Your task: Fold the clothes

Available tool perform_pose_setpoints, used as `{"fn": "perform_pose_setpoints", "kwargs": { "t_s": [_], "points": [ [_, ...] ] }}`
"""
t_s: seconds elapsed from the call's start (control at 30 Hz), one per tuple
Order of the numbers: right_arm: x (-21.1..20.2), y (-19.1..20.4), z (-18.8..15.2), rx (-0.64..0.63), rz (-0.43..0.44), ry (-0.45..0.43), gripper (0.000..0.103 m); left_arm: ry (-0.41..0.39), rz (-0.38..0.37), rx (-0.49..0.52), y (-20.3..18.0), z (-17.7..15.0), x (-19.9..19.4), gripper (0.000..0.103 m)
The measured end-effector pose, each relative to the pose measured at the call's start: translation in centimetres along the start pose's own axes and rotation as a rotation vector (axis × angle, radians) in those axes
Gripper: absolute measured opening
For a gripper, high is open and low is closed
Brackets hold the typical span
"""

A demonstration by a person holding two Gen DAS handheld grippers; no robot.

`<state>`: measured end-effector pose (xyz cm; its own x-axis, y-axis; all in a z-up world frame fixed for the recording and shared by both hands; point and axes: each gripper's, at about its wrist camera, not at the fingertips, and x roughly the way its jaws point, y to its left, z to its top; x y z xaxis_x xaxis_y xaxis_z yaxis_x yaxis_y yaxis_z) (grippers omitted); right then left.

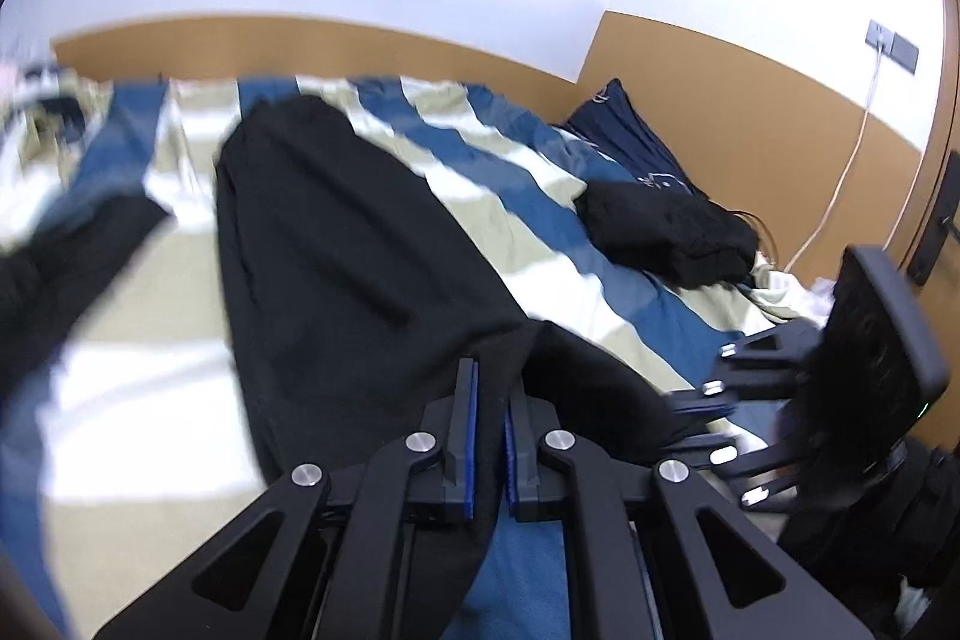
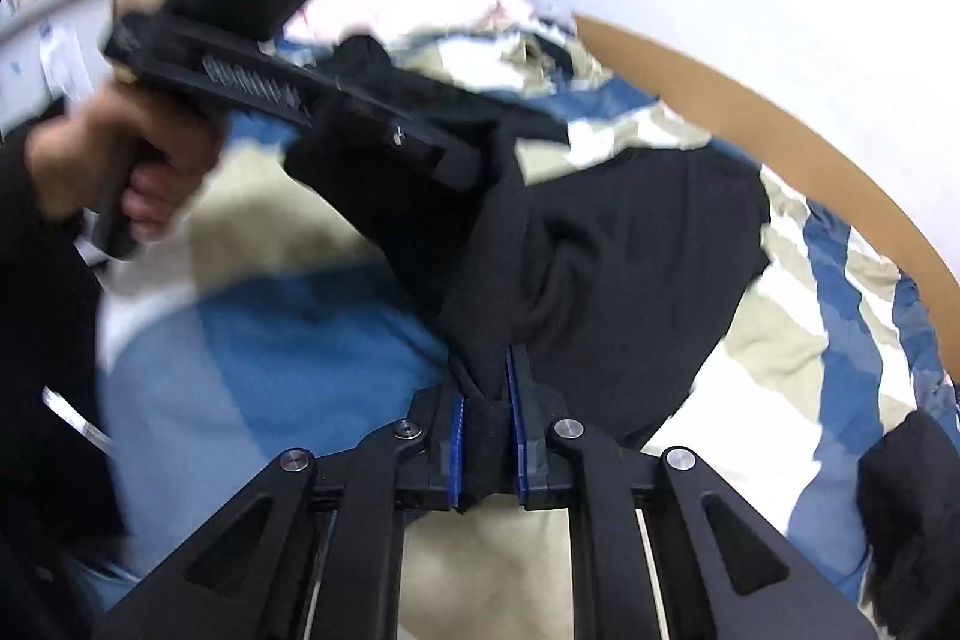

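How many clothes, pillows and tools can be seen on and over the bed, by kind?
Black garment, spread and gripped by both tools: 1
Black folded garment: 1
Dark blue pillow: 1
Tools: 2, left tool and right tool
Total: 5

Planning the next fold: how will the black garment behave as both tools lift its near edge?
Probably floppy: the black garment bunches and creases where the left tool and right tool pinch it. It likely sags between the grips, as its far end lies flat on the striped bedding. It looks thin and probably light.
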<state>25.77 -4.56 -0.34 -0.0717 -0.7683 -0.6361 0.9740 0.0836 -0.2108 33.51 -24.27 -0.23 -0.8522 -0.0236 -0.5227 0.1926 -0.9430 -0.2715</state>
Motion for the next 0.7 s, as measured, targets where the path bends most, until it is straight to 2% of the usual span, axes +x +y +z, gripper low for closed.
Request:
{"fn": "perform_pose_setpoints", "kwargs": {
  "t_s": [0.1, 0.17, 0.23, 0.27, 0.3, 0.33, 0.37, 0.4, 0.47, 0.5, 0.6, 0.67, 0.7],
  "points": [
    [-0.7, -3.4, 2.7, 0.036, 0.024, -0.008, 0.012, 0.051, 0.039, 0.07, 0.3, 4.2, 0.9, 0.007],
    [0.5, -6.4, 4.8, 0.043, 0.012, 0.004, 0.012, 0.069, 0.083, 0.109, 0.9, 7.5, 2.6, 0.007],
    [1.9, -9.5, 7.0, 0.05, -0.021, 0.031, 0.012, 0.063, 0.144, 0.103, 2.5, 10.7, 5.0, 0.009],
    [3.8, -11.8, 8.4, 0.062, -0.065, 0.046, 0.012, 0.044, 0.209, 0.086, 3.7, 12.0, 6.1, 0.016],
    [5.1, -13.3, 9.1, 0.1, -0.113, 0.05, 0.012, 0.025, 0.274, 0.068, 4.8, 13.1, 7.2, 0.034],
    [6.5, -15.0, 9.7, 0.151, -0.16, 0.055, 0.015, 0.002, 0.34, 0.035, 5.8, 13.6, 7.8, 0.048],
    [8.6, -17.4, 9.6, 0.246, -0.2, 0.061, 0.038, -0.027, 0.403, -0.02, 7.0, 13.5, 8.1, 0.07],
    [10.5, -19.6, 9.3, 0.346, -0.226, 0.066, 0.056, -0.053, 0.435, -0.088, 8.2, 12.7, 8.0, 0.079],
    [12.6, -22.7, 6.7, 0.562, -0.17, 0.065, 0.057, -0.083, 0.403, -0.176, 10.1, 10.4, 7.2, 0.08],
    [12.8, -22.9, 5.4, 0.614, -0.139, 0.056, 0.059, -0.084, 0.384, -0.202, 11.0, 8.9, 6.8, 0.08],
    [13.1, -21.9, 2.1, 0.617, -0.069, 0.063, 0.065, -0.036, 0.338, -0.245, 12.6, 5.1, 6.6, 0.081],
    [13.4, -21.1, 0.8, 0.592, -0.014, 0.063, 0.072, 0.046, 0.23, -0.308, 13.2, 2.8, 8.2, 0.081],
    [13.9, -21.0, 0.7, 0.604, 0.03, 0.065, 0.075, 0.078, 0.149, -0.354, 13.4, 2.0, 9.2, 0.081]
  ]
}}
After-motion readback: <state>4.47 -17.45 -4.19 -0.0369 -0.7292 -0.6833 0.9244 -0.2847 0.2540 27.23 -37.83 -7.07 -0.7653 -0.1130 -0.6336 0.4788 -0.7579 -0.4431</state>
